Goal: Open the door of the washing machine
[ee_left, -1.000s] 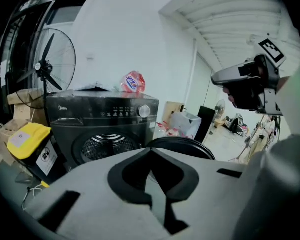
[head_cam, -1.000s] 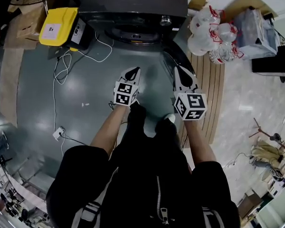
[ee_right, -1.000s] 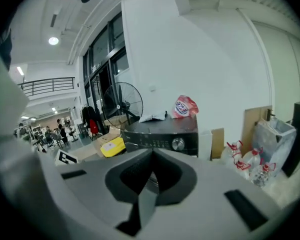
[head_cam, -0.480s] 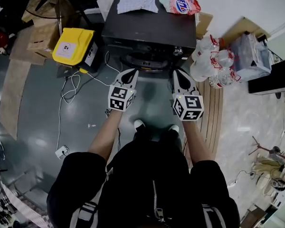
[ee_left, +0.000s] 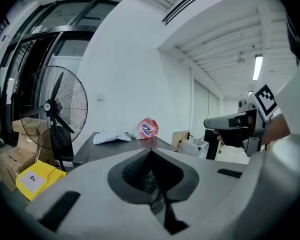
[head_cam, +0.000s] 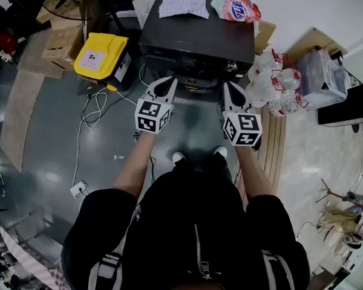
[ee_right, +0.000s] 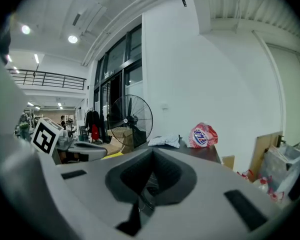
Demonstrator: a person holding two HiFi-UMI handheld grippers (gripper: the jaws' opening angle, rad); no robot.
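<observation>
Cloth (head_cam: 183,3) and bag (head_cam: 236,8) (detergent, perhaps) atop washing machine (head_cam: 196,41)

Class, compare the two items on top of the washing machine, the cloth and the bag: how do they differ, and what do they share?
The cloth is white and lies flat; the bag is pink with blue print and plump. In the head view the cloth lies left of the bag. Both rest on the washing machine.
</observation>
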